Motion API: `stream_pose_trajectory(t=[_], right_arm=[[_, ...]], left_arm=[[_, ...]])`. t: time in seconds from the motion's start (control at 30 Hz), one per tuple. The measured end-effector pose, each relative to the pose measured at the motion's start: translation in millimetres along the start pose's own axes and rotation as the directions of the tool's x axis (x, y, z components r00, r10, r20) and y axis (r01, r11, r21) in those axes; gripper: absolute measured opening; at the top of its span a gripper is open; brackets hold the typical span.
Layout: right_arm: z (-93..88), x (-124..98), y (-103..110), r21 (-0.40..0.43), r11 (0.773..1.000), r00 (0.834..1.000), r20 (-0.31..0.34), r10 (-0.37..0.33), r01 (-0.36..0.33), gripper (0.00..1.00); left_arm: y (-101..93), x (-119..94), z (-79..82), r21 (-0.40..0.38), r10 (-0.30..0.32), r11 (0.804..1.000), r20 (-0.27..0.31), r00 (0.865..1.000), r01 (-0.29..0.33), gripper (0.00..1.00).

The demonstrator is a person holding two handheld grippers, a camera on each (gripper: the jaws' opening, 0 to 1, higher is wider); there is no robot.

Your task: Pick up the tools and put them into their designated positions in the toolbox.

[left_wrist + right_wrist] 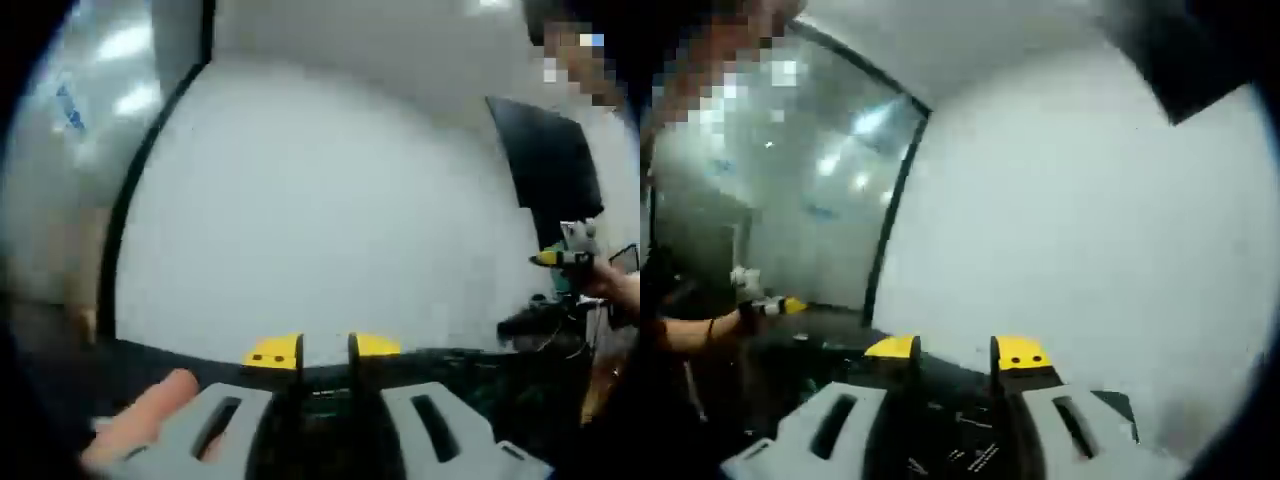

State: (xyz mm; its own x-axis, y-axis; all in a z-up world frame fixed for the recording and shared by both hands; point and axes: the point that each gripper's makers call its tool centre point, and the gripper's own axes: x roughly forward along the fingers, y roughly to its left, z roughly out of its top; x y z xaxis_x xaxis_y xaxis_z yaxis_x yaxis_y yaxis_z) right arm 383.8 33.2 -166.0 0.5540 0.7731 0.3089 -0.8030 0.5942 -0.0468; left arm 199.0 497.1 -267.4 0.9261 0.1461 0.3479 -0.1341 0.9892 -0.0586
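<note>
You face one large white wall [330, 200] and one glass partition [770, 200]. Your left gripper [326, 352] and right gripper [956, 352], two in all, stand a little apart and hold nothing. The tools and toolbox lie somewhere below: tilt down first, I judge.

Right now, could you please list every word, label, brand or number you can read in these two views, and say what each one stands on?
None can be read.
Faint white marks on the dark surface between the right gripper jaws: too blurred to read.
Blue smudge on the glass panel in the left gripper view: too blurred to tell whether it is text.
Yellow tips of the left gripper: dark dots, no lettering.
</note>
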Motion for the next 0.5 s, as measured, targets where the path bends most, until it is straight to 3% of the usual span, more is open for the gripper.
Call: stream_pose_trajectory(t=[0.03, 0.1, 0.17, 0.2, 0.23, 0.27, 0.3, 0.33, 0.37, 0.43, 0.47, 0.5], right_arm=[[4.0, 0.7, -5.7, 0.003, 1.000, 1.000, 0.001, 0.012, -0.012, 0.27], [12.7, 5.2, -9.6, -0.008, 1.000, 0.999, 0.032, 0.003, -0.003, 0.38], [19.6, 10.3, -18.6, -0.028, 0.998, 0.997, 0.048, -0.058, 0.059, 0.42], [21.8, 12.4, -22.7, -0.036, 0.995, 0.995, 0.057, -0.087, 0.089, 0.42], [22.6, 15.2, -29.6, -0.045, 0.990, 0.989, 0.065, -0.130, 0.133, 0.41], [20.4, 17.0, -34.3, -0.057, 0.986, 0.986, 0.056, -0.155, 0.159, 0.41], [16.7, 18.2, -39.9, -0.103, 0.977, 0.982, 0.043, -0.182, 0.185, 0.41], [9.8, 18.5, -54.0, -0.151, 0.957, 0.969, 0.027, -0.247, 0.248, 0.41], [2.2, 18.7, -62.9, -0.180, 0.941, 0.956, 0.003, -0.292, 0.287, 0.43], [-26.2, 14.4, -94.3, -0.234, 0.881, 0.896, -0.074, -0.438, 0.411, 0.58], [-51.4, 11.3, -113.0, -0.265, 0.850, 0.851, -0.150, -0.503, 0.455, 0.65], [-61.5, 9.6, -120.2, -0.273, 0.841, 0.833, -0.184, -0.522, 0.467, 0.71]], left_arm=[[10.6, -4.0, -6.1, 0.025, 0.034, 0.999, -0.015, 0.999, -0.034, 0.13], [11.8, -8.1, -19.1, 0.022, 0.036, 0.999, -0.023, 0.999, -0.035, 0.09], [6.8, -10.0, -38.1, 0.115, 0.016, 0.993, -0.037, 0.999, -0.012, 0.10], [3.3, -11.0, -48.2, 0.121, 0.017, 0.993, -0.024, 1.000, -0.014, 0.10], [1.1, -10.3, -56.7, 0.163, 0.020, 0.987, -0.085, 0.996, -0.006, 0.10], [1.2, -11.0, -54.2, 0.180, 0.044, 0.983, -0.106, 0.993, -0.024, 0.09], [-1.8, -7.8, -42.8, 0.167, 0.020, 0.986, -0.018, 1.000, -0.017, 0.09], [-7.9, -8.7, -39.1, 0.155, -0.026, 0.988, 0.006, 1.000, 0.025, 0.10], [-7.9, -10.4, -43.9, 0.131, -0.034, 0.991, -0.023, 0.999, 0.036, 0.10], [-0.2, -10.4, -47.7, 0.120, 0.001, 0.993, -0.046, 0.999, 0.005, 0.10], [3.8, -10.1, -46.5, 0.122, 0.012, 0.992, -0.042, 0.999, -0.006, 0.09], [5.0, -11.7, -44.8, 0.111, 0.010, 0.994, -0.037, 0.999, -0.006, 0.09]])
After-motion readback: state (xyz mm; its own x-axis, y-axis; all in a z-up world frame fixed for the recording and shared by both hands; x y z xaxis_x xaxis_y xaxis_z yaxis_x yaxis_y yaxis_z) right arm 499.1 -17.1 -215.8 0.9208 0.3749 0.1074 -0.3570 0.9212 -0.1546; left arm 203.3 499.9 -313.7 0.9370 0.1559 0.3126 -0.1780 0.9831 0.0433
